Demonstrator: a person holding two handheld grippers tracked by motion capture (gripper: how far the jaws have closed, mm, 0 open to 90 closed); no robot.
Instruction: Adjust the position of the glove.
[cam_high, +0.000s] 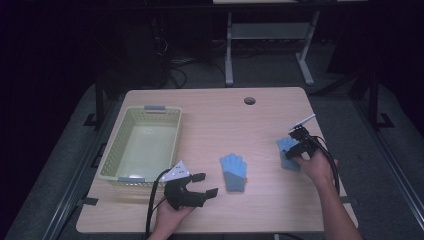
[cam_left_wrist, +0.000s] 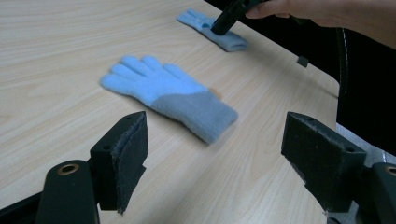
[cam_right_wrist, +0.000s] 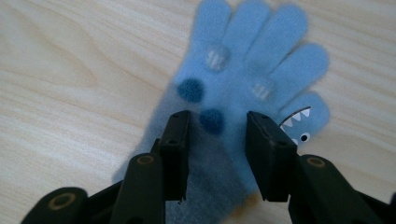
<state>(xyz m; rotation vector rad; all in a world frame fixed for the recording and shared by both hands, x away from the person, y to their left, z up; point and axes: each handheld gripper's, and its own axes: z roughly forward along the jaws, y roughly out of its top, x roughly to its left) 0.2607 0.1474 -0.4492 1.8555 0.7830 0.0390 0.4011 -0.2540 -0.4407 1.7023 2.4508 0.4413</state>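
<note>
A pale wooden table (cam_high: 260, 115) is seen from the high view, carrying everything else. A light green slatted basket (cam_high: 116, 150) stands on it just beyond and slightly outward of the left gripper (cam_high: 206, 184), which is held low over the near edge with its jaws spread wide and nothing between them. Ahead of those spread jaws, in the left gripper view, a blue glove with a grey cuff (cam_left_wrist: 170, 95) is laid flat, fingers pointing away from the person, near the jaws but untouched by them. Farther off beyond it, toward the right hand, a second blue glove (cam_left_wrist: 212, 32) is found, and the tips of the right gripper (cam_high: 295, 146) are set down onto it. In the right gripper view this second glove (cam_right_wrist: 252, 70) is spread directly under and in front of the jaws; dark and pale round dots are carried on its palm and a small toothed face on its thumb. The right jaws are part-closed, one standing at either side of the glove's lower palm, and whether the fabric is already pinched cannot be told.
</note>
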